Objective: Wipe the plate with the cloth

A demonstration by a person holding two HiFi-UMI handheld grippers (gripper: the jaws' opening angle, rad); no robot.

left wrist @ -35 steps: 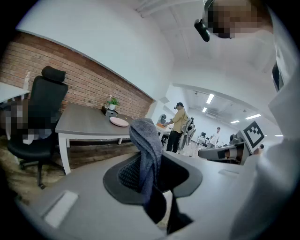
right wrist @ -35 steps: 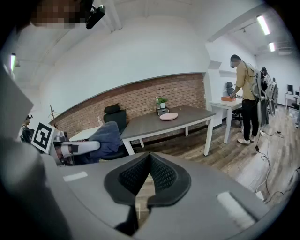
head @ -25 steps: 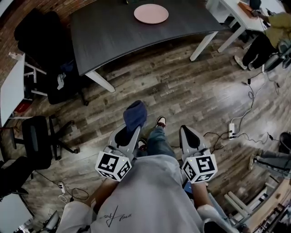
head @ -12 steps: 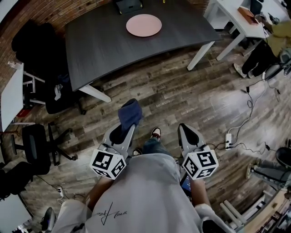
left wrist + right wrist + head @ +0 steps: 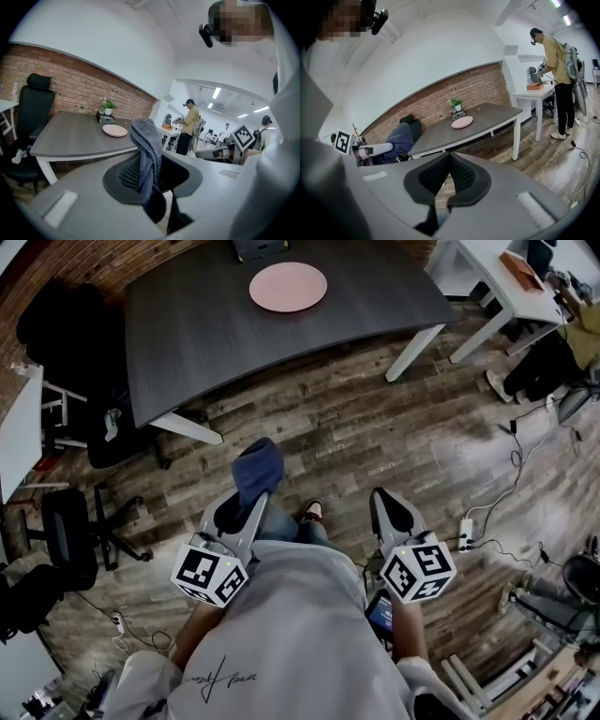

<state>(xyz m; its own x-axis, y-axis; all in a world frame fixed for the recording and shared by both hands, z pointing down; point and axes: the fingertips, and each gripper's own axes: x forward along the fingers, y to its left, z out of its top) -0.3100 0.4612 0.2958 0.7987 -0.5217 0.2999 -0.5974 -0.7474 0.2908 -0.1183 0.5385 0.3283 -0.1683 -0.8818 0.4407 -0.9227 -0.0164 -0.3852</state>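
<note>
As the table (image 5: 206,334) nears, the left gripper (image 5: 253,502) clamps the cloth (image 5: 259,468); the right gripper (image 5: 382,500) stays shut, empty.

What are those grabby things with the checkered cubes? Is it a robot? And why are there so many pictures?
It is not a robot. A person holds a two-jaw gripper in each hand, and the cubes are part of the grippers. The head view comes from a camera on the person's head, looking down. The left and right gripper views come from small cameras riding on each gripper, looking along its jaws. The left gripper is shut on a blue cloth. The right gripper is shut with nothing in it. Ahead stands a dark table with a pink plate on it. The person is standing back from the table, so neither gripper is at the plate yet.
</note>
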